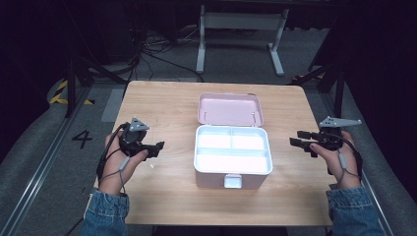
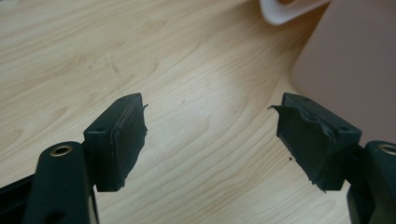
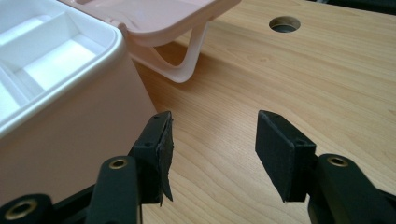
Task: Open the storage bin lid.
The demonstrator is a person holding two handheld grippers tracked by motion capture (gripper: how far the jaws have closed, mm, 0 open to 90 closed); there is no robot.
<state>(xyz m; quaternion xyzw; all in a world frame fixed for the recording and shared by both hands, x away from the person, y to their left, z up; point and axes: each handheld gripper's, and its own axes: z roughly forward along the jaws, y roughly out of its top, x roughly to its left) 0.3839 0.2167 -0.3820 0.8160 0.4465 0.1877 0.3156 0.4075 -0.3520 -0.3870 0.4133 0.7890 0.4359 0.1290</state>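
Both tongs stand with their jaws spread and nothing between them: the left tongs (image 1: 156, 147) lie low over the counter (image 1: 162, 105) to the left of the pink box (image 1: 232, 178), and the right tongs (image 1: 301, 140) hover to its right. That box sits near the middle of the counter with its long axis running left to right; its latch tab (image 1: 232, 181) faces the person, and its lid (image 1: 230, 109) is thrown back on the far side, pink inside facing up. The white tray (image 1: 233, 150) inside is split into compartments (two small ones at the back, a long one in front).

Each tongs points inward toward the box. The left hand (image 1: 118, 160) grips its tool with the wrist angled to the right; the right hand (image 1: 339, 160) holds its tool with the wrist angled to the left. Denim sleeves (image 1: 105, 214) cover both forearms.

From the left tongs' own view, bare wood lies between the jaws, and the pink wall (image 2: 352, 65) of the box stands just beyond the right-hand jaw. From the right tongs' view, the box wall (image 3: 70, 140) is just beside one jaw, the white handle (image 3: 187, 60) rests on the wood under the lid, and a round hole (image 3: 285, 23) shows in the counter farther off.
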